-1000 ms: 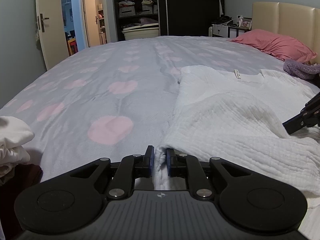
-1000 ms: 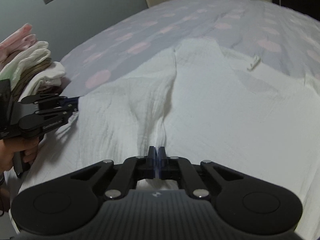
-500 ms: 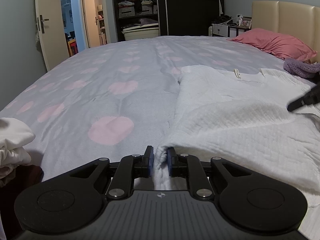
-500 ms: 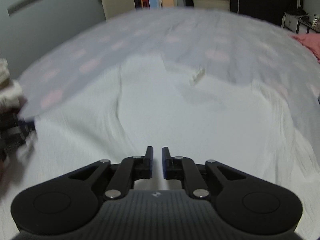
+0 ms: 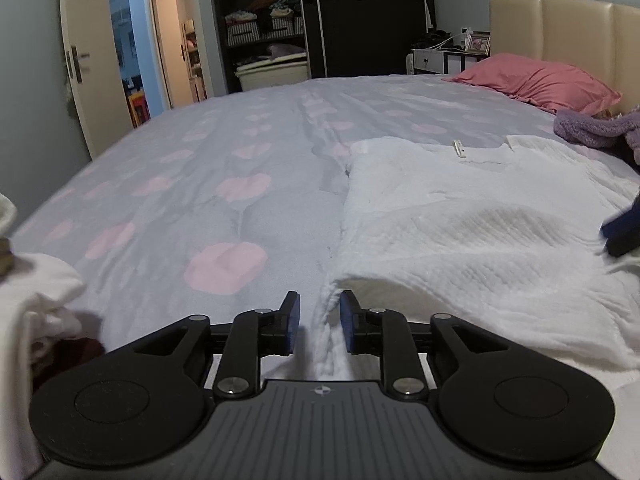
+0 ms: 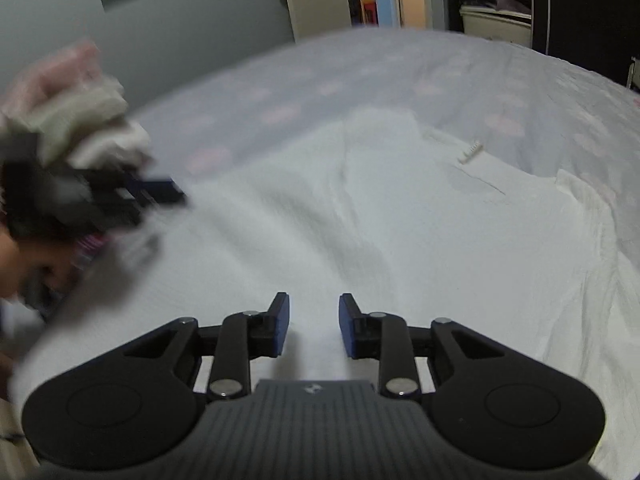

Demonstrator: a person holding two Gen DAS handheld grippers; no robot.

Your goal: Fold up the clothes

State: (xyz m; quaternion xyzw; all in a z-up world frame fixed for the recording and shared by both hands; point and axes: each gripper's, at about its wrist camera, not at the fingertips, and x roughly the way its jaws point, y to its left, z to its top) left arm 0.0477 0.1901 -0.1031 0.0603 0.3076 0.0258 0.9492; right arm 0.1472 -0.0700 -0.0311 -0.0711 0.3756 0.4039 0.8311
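A white textured garment lies spread on the right half of the bed, its neck label at the far side. My left gripper is open at the garment's near left corner. The hem runs loose between its blue pads, which do not pinch it. In the right wrist view my right gripper is open low over the middle of the garment, with nothing between its fingers. The left gripper appears there blurred at the left, and the right gripper pokes in at the left view's right edge.
The bedspread is lilac with pink spots. A pile of folded clothes sits at the near left, blurred in the right wrist view. A pink pillow and a purple garment lie by the headboard.
My right gripper went from shut on a fold of the garment to open, and the raised fold has settled flat. The left gripper's jaws have widened and freed the hem.
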